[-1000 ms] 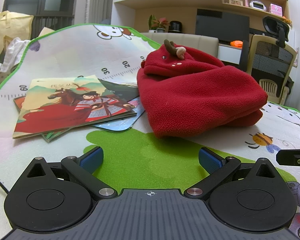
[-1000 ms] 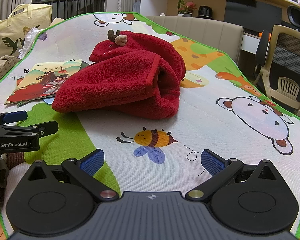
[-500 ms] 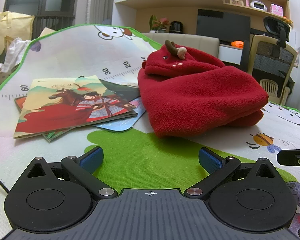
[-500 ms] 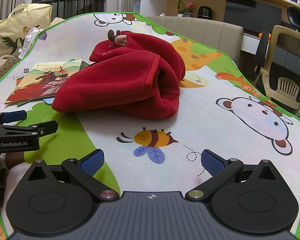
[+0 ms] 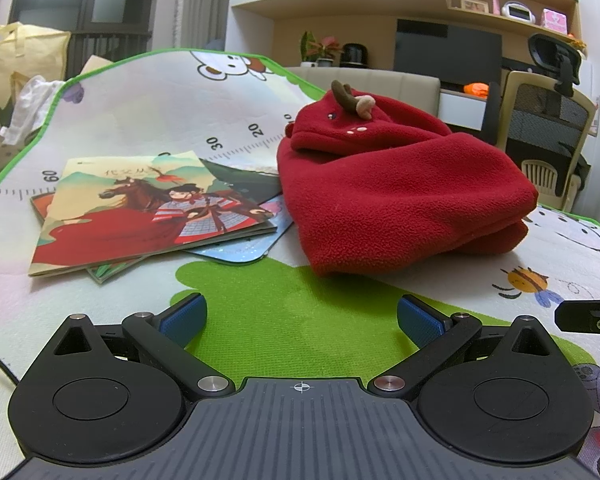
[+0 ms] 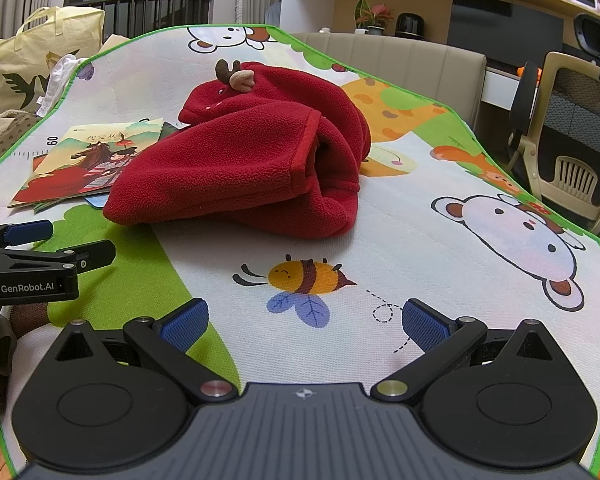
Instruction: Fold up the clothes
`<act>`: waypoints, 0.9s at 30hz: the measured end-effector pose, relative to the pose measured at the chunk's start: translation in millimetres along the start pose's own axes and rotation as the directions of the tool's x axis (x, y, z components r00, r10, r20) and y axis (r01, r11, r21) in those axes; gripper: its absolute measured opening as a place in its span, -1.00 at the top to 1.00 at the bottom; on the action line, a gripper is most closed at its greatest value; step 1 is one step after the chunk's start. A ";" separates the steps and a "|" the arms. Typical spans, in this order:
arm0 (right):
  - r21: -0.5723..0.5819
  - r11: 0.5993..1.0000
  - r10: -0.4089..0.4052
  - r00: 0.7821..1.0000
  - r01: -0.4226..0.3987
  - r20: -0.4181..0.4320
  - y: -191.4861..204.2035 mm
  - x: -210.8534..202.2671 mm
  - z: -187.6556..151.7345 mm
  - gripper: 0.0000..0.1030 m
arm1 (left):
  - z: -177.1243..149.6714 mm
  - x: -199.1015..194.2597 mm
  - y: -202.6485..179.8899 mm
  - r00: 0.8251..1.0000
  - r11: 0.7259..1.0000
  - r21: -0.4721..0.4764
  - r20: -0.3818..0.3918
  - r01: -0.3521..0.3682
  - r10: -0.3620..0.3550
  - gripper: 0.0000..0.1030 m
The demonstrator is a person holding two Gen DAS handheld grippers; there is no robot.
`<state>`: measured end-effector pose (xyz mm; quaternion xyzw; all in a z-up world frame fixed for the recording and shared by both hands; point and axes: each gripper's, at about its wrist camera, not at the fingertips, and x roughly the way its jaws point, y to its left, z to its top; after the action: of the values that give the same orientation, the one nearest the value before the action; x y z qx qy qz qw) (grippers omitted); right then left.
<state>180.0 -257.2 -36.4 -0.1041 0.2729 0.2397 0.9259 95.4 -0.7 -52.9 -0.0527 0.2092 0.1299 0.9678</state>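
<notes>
Folded red fleece [image 5: 400, 196] on the mat [image 6: 440, 240], its far side hidden, left edge overlapping the books [image 5: 148, 216]. Right gripper [image 5: 580, 312] cut off at frame edge in the left view. Bare mat between fleece and both grippers. Left gripper [image 5: 300, 316] and right alike spread wide, empty.

red fleece [image 5: 400, 196], cartoon-printed (green-edged) mat [image 6: 440, 240]

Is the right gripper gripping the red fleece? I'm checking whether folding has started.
No, the right gripper is open over the play mat, short of the red fleece.
</notes>
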 end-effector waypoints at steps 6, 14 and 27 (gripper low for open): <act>0.000 1.000 -0.001 1.000 0.001 0.000 -0.3 -0.1 -0.1 -1.00 | 0.4 0.3 0.6 1.000 1.000 0.002 0.002 0.005 -0.005 -1.00; 0.000 1.000 -0.001 1.000 0.001 -0.001 0.0 0.1 0.0 -1.00 | 0.6 0.4 0.7 1.000 1.000 0.003 0.003 0.015 -0.015 -1.00; 0.013 1.000 -0.007 1.000 0.007 0.015 -1.5 -1.7 -0.3 -1.00 | 0.8 1.5 1.6 1.000 1.000 -0.004 -0.005 0.007 -0.008 -1.00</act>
<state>179.4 -259.3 -35.6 -0.0973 0.2673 0.2355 0.9293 96.6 1.3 -52.9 -0.0560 0.2113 0.1266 0.9676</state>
